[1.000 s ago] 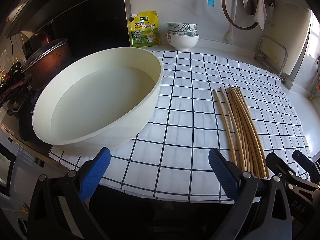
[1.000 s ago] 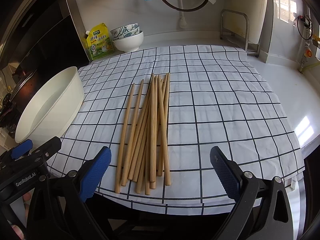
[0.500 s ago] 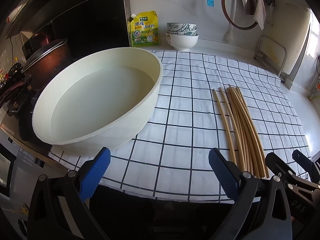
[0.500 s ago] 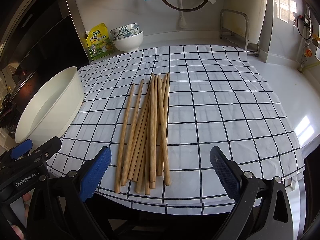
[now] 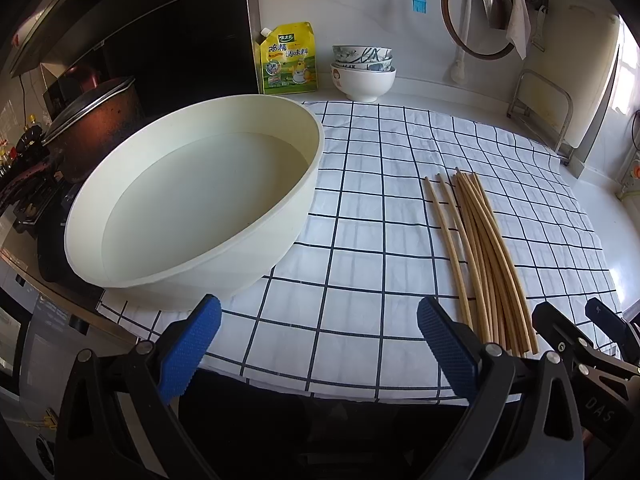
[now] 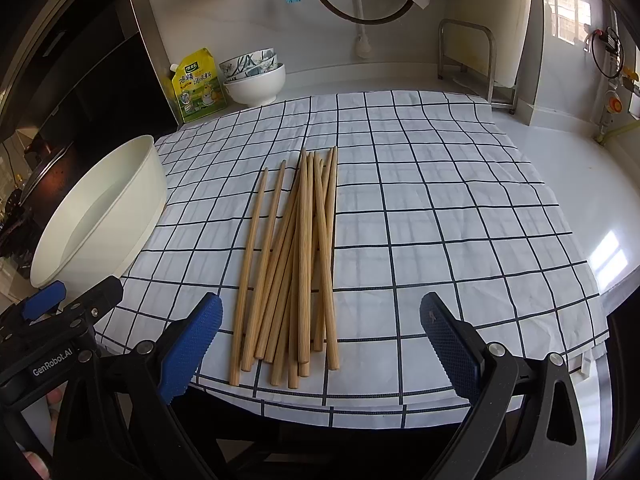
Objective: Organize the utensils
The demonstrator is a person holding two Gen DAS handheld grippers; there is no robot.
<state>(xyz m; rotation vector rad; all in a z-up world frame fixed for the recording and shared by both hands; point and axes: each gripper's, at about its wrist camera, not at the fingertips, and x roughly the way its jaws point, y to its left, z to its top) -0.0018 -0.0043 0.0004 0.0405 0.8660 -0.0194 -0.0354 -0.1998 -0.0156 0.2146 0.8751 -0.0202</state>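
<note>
Several wooden chopsticks (image 6: 298, 264) lie in a loose bundle on the checked cloth (image 6: 440, 220), their thick ends near the front edge. In the left wrist view the same chopsticks (image 5: 484, 252) lie to the right. A large cream basin (image 5: 200, 200) holding water stands at the cloth's left, seen also as the basin (image 6: 100, 216) in the right wrist view. My right gripper (image 6: 320, 344) is open just short of the chopsticks' near ends, holding nothing. My left gripper (image 5: 318, 346) is open over the front edge, between basin and chopsticks, empty.
A yellow seasoning pouch (image 5: 288, 60) and stacked bowls (image 5: 362, 72) stand at the back wall. A dark lidded pot (image 5: 92, 124) sits on the stove at left. A metal rack (image 6: 468, 64) stands at back right. White counter (image 6: 580, 200) extends right of the cloth.
</note>
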